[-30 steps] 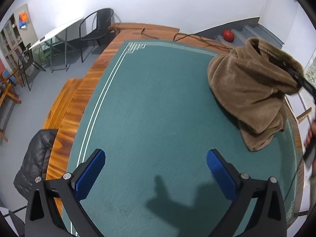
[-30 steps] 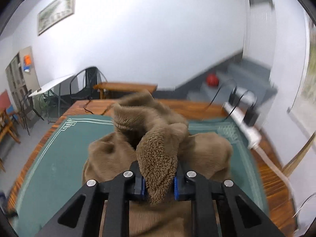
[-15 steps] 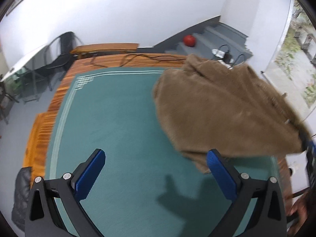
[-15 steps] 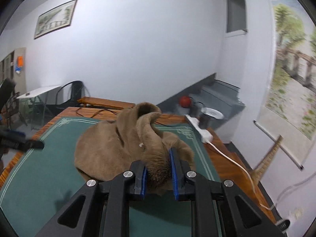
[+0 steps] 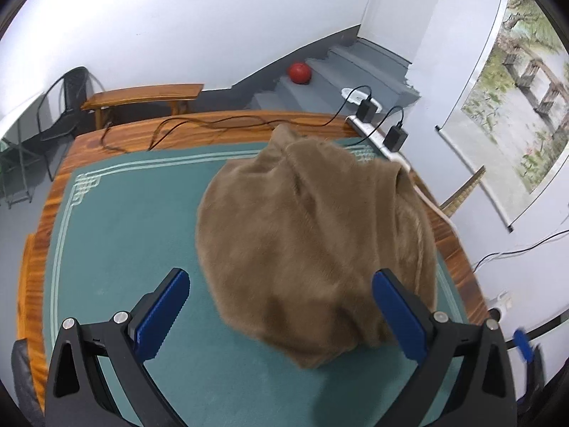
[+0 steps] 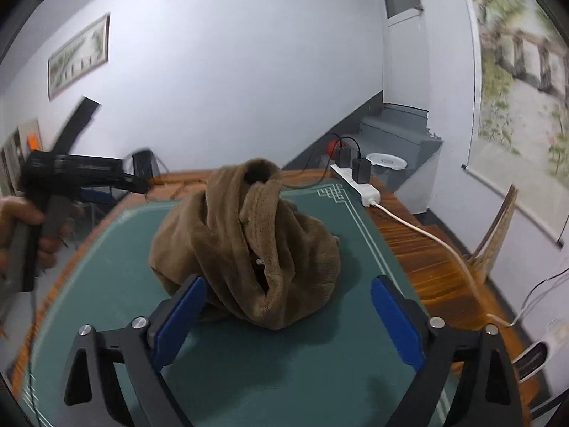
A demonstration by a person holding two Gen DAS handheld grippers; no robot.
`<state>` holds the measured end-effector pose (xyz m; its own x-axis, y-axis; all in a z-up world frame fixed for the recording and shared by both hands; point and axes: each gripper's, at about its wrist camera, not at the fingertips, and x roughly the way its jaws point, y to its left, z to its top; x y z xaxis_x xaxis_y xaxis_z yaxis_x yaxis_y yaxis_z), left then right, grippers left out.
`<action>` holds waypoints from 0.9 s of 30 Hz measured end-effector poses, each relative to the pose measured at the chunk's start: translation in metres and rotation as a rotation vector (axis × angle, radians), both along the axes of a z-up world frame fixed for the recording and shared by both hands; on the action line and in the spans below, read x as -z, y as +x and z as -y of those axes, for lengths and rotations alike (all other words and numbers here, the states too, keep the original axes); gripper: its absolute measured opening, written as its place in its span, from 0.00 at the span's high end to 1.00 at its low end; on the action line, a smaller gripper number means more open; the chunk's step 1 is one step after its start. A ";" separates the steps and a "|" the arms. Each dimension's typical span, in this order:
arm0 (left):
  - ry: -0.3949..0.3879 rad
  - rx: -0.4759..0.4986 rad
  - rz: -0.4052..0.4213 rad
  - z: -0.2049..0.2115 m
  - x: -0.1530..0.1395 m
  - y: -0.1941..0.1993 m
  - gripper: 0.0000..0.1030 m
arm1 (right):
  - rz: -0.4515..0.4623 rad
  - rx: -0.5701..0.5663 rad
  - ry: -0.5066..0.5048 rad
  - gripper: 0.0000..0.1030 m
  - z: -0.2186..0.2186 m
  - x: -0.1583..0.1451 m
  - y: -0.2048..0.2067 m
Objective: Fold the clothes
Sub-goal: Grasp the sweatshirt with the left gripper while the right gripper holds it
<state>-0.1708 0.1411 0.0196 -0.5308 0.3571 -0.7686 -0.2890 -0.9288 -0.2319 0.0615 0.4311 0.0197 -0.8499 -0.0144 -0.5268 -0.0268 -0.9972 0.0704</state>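
White walls ring the room, with a scroll painting (image 5: 512,103) at the right of the left wrist view and grey steps (image 5: 341,71) at upper centre. Filling the lower frame is a wooden table (image 5: 220,124) under a green mat (image 5: 117,220), which gives a flat, open bed for folding.

On the mat lies the brown fleece garment (image 5: 313,245), heaped in a rumpled mound right of centre — not spread, so folding has, I judge, hardly begun. In the right wrist view the garment (image 6: 249,245) sits mid-frame, one rolled edge standing up like a loose knot.

A power strip (image 6: 355,181) with two black plugs rests on the mat's far right corner, its cord trailing over the wood, clear of the work.

Low in its own view, the right gripper (image 6: 284,320) is opening; the fleece lies beyond and between the blue pads but is not pinched. Wide apart too are the fingers of the left gripper (image 5: 281,316), empty just short of the mound's near edge — placed, likely, to seek a hem. A hand (image 6: 21,227) holding that tool shows at the left edge of the right wrist view.
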 end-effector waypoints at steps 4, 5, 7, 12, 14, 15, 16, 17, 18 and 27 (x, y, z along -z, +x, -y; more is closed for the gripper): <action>0.063 0.019 0.030 -0.017 -0.004 -0.039 0.00 | 0.050 -0.005 -0.019 0.07 0.001 0.011 -0.010; 0.063 0.027 0.040 -0.023 -0.002 -0.049 0.00 | 0.061 -0.007 -0.027 0.07 0.000 0.013 -0.011; 0.061 0.036 0.065 -0.036 0.005 -0.069 0.00 | 0.085 -0.011 -0.038 0.07 0.001 0.018 -0.012; 0.126 0.027 0.160 -0.053 0.024 -0.113 0.00 | 0.125 -0.020 -0.020 0.07 0.001 0.027 -0.005; 0.117 0.011 0.178 -0.058 0.030 -0.125 0.00 | 0.144 -0.009 -0.021 0.07 -0.003 0.031 -0.004; 0.108 0.002 0.188 -0.061 0.033 -0.130 0.00 | 0.154 -0.002 -0.025 0.07 -0.005 0.034 -0.003; 0.102 -0.002 0.201 -0.065 0.037 -0.135 0.00 | 0.162 0.008 -0.032 0.07 -0.008 0.035 -0.003; 0.109 0.000 0.215 -0.068 0.041 -0.139 0.00 | 0.167 0.019 -0.037 0.07 -0.011 0.037 -0.003; 0.117 0.002 0.229 -0.072 0.045 -0.142 0.00 | 0.171 0.027 -0.041 0.07 -0.013 0.038 -0.003; 0.228 0.013 0.326 -0.075 0.067 -0.148 0.70 | 0.209 0.040 -0.051 0.07 -0.018 0.047 -0.015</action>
<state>-0.3187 0.2156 -0.0473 -0.2662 0.5430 -0.7964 -0.1771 -0.8397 -0.5133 0.0470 0.4492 -0.0273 -0.7228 -0.0136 -0.6909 -0.0857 -0.9903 0.1091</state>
